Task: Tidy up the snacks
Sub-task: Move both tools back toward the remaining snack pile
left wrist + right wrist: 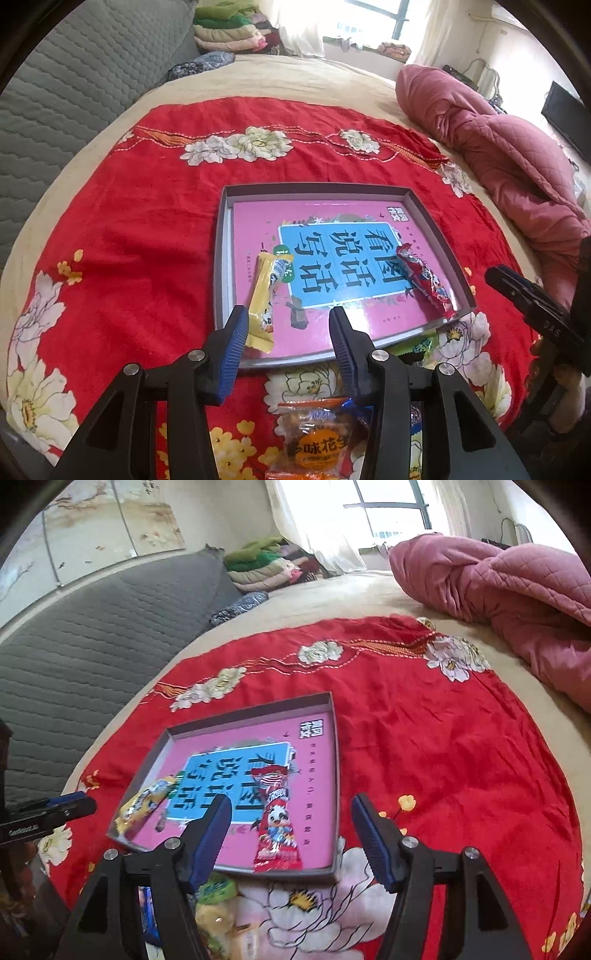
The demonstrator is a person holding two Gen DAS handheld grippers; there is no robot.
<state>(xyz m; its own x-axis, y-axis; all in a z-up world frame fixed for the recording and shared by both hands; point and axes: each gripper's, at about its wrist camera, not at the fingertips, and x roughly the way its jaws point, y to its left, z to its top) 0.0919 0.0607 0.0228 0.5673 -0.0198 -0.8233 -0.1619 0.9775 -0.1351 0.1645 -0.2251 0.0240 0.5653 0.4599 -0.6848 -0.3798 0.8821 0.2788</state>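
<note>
A shallow grey tray (221,258) with a pink printed sheet on its floor lies on a red flowered cloth (140,221). A yellow snack bar (263,299) lies along the tray's left side and a red snack pack (424,280) along its right. My left gripper (289,314) hovers open above the tray's near edge, with the yellow bar just inside its left finger and not pinched. In the right wrist view my right gripper (291,801) is open above the red pack (275,819), which rests flat in the tray (337,775) beside the yellow bar (146,805).
Loose snacks lie on the cloth in front of the tray: an orange packet (317,439), a green one (417,347), and green and yellow packets (216,890). A bunched pink quilt (498,147) sits at the right. A grey padded backrest (74,92) rises at the left.
</note>
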